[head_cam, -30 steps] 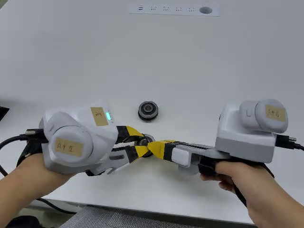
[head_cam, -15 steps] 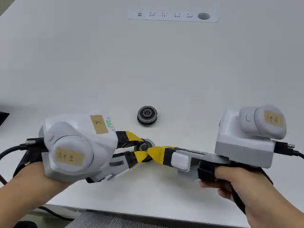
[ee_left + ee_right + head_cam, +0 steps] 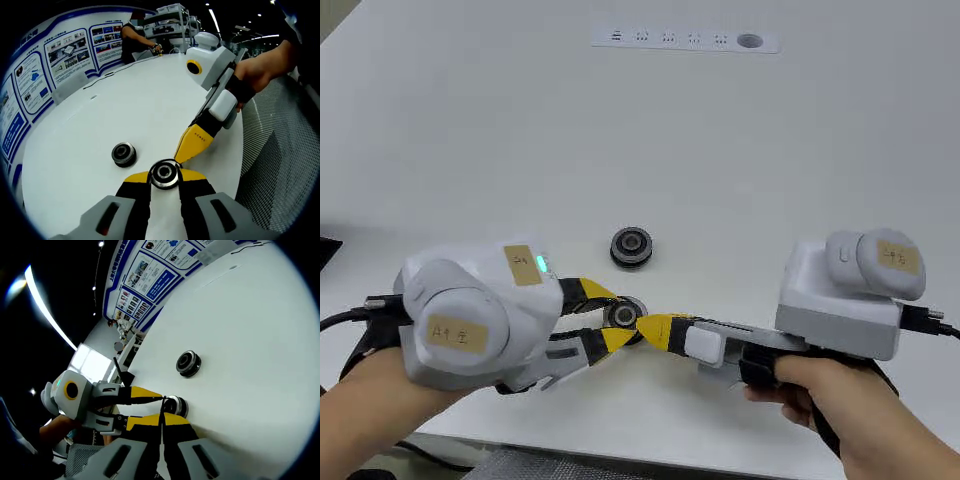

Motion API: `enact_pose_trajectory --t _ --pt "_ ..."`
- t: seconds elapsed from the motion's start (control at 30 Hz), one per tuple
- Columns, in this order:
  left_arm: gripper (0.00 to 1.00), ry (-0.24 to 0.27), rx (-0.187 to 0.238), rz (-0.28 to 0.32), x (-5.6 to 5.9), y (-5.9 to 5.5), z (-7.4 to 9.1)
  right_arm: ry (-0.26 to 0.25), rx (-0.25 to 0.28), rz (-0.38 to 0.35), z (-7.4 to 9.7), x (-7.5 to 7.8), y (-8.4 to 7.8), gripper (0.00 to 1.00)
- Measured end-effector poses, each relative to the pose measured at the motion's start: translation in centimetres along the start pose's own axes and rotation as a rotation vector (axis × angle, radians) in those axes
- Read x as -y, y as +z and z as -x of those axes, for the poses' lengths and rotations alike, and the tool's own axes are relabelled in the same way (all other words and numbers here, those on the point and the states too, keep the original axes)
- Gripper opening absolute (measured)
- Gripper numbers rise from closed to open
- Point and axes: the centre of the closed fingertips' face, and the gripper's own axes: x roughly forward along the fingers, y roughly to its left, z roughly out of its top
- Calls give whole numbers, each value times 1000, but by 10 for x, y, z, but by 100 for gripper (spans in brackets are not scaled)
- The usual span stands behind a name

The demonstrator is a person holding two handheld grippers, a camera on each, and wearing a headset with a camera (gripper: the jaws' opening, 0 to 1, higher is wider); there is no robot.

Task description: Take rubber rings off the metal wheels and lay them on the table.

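A metal wheel (image 3: 624, 316) with a black rubber ring sits between the yellow jaws of my left gripper (image 3: 612, 314), held just above the white table (image 3: 770, 150). In the left gripper view that wheel (image 3: 165, 172) faces the camera, clamped in the left gripper (image 3: 165, 181). My right gripper (image 3: 653, 326) comes in from the right, jaws together, tips pinching the ring at the wheel's rim (image 3: 176, 405). The right gripper (image 3: 163, 412) shows its jaws pressed flat against each other. A second wheel (image 3: 632, 246) lies flat on the table just beyond, apart from both grippers.
A white power strip (image 3: 685, 40) lies at the table's far edge. The front table edge runs just under both hands. A black cable (image 3: 345, 318) trails from the left gripper. A dark object (image 3: 325, 242) sits at the far left.
Both grippers have stayed locked around the held wheel, drifting slightly lower in the picture as the head camera shifted. The second wheel has not moved.
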Motion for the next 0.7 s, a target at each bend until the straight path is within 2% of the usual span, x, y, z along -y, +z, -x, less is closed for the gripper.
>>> enact_pose_trajectory --t 0.37,0.7 --pt "24 53 9 59 -8 -6 15 29 12 -27 3 -9 2 2" --pt "24 75 19 74 -12 -5 20 56 40 -52 6 -16 9 2"
